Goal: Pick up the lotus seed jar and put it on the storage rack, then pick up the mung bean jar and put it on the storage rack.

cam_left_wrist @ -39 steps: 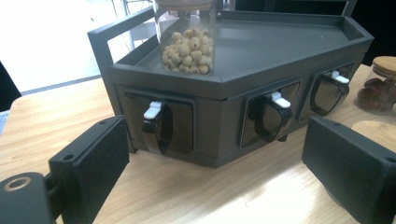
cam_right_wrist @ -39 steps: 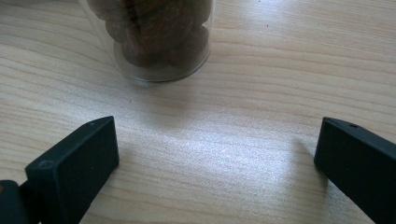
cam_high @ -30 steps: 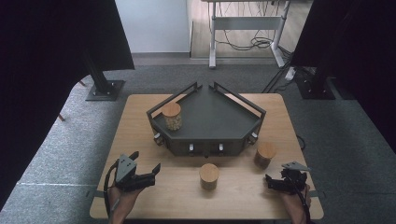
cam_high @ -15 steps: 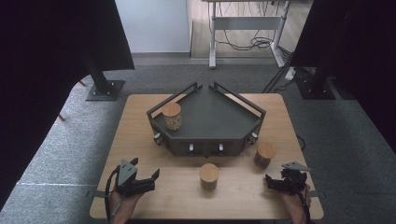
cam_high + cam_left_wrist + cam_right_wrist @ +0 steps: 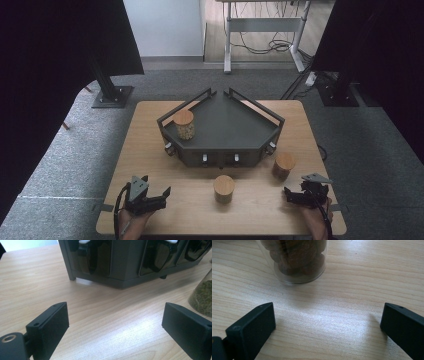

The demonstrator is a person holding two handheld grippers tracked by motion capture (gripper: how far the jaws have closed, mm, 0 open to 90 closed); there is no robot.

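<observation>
A: From the high view, how far had you got?

B: One cork-lidded jar (image 5: 184, 124) already stood in the left corner of the dark tray (image 5: 227, 122), which sat toward the far edge of the desk (image 5: 150, 150). Two jars were still out on the desk: a middle jar (image 5: 224, 188) near the front edge and a right jar (image 5: 283, 166) just beside the tray's right front corner. Your left gripper (image 5: 150, 197) and right gripper (image 5: 300, 195) both rested near the front edge, holding nothing.

A: And the left gripper view?

B: Your jaws stood wide over bare wood, the tray's front wall (image 5: 120, 267) ahead and a jar of greenish contents (image 5: 202, 298) at the right margin, apart from the jaws.

A: The right gripper view?

B: Again wide and empty; the jar of brown nuts (image 5: 295, 260) stood ahead of the jaws, untouched. I judged about a third done, with two jars left to place.
</observation>
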